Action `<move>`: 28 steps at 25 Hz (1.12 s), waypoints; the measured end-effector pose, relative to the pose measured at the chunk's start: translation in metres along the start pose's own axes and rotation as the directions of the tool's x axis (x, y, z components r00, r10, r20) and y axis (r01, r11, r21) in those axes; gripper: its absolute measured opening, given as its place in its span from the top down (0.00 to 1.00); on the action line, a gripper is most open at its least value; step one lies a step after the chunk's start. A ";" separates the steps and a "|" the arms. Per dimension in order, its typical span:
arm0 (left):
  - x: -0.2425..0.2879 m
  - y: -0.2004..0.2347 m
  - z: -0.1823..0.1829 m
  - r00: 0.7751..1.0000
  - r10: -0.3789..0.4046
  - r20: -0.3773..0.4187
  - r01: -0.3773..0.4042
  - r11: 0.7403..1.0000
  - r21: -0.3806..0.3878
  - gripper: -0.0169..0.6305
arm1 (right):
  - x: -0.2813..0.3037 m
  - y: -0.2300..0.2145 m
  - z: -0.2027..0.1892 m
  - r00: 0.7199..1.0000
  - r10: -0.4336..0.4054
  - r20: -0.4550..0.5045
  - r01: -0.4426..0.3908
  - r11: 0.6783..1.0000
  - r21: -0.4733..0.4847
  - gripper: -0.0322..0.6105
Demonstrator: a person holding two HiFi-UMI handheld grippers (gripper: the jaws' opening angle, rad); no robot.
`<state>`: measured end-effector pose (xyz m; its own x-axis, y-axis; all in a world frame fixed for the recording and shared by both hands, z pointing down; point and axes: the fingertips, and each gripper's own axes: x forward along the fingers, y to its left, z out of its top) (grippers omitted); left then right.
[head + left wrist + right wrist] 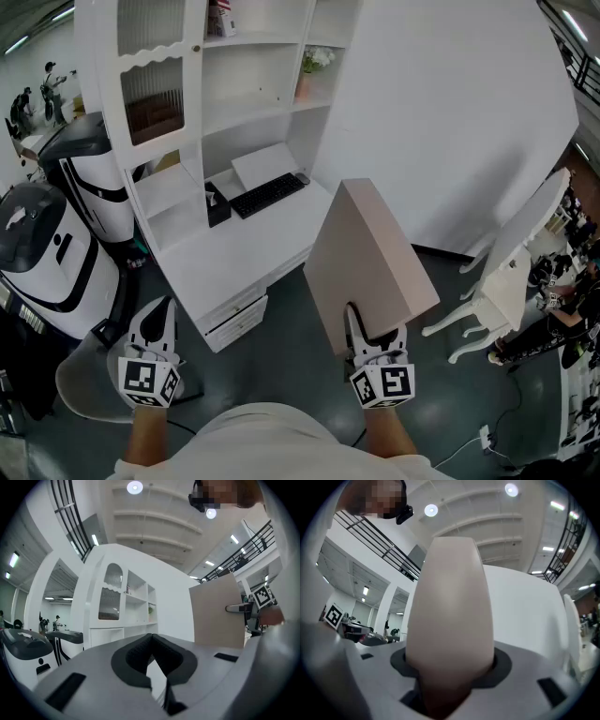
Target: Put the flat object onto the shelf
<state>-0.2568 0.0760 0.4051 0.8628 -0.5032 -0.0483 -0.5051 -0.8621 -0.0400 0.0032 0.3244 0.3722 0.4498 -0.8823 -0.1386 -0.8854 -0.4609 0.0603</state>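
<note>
Jaws of the right gripper (356, 328) pinch the flat board (370, 258), upright in the air, short of the shelf (248, 108). The left gripper (157, 323) has its jaws pressed together, empty. This looks like the carry step; next, the board must go forward onto a free level.

A dark grey floor (281, 352) runs under a tall white shelf unit (178, 103) that stands beside a plain white wall (450, 122). A white piece of furniture (511, 277) with curved legs stands at the right, and black-and-white machines (47, 253) at the left. Round ceiling lamps (135, 487) glow overhead.
</note>
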 end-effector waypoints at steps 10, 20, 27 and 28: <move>0.005 -0.005 -0.004 1.000 0.001 -0.008 0.000 1.000 0.013 0.97 | 0.002 -0.008 -0.001 1.000 0.010 0.000 -0.010 1.000 0.019 0.53; 0.017 -0.020 -0.004 1.000 0.028 -0.013 -0.028 0.999 0.022 0.97 | 0.010 -0.024 -0.005 0.999 0.039 0.009 -0.039 0.999 0.035 0.53; 0.023 -0.043 -0.009 0.999 0.049 -0.018 -0.049 0.998 0.030 0.97 | 0.016 -0.045 -0.003 0.998 0.065 0.026 -0.065 0.997 0.030 0.53; 0.024 -0.045 -0.011 0.998 0.053 -0.022 -0.052 0.998 0.031 0.97 | 0.018 -0.048 -0.003 0.997 0.068 0.027 -0.069 0.997 0.029 0.53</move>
<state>-0.2128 0.1023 0.4166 0.8351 -0.5493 -0.0282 -0.5499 -0.8324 -0.0687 0.0542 0.3303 0.3702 0.3850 -0.9088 -0.1608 -0.9174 -0.3958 0.0407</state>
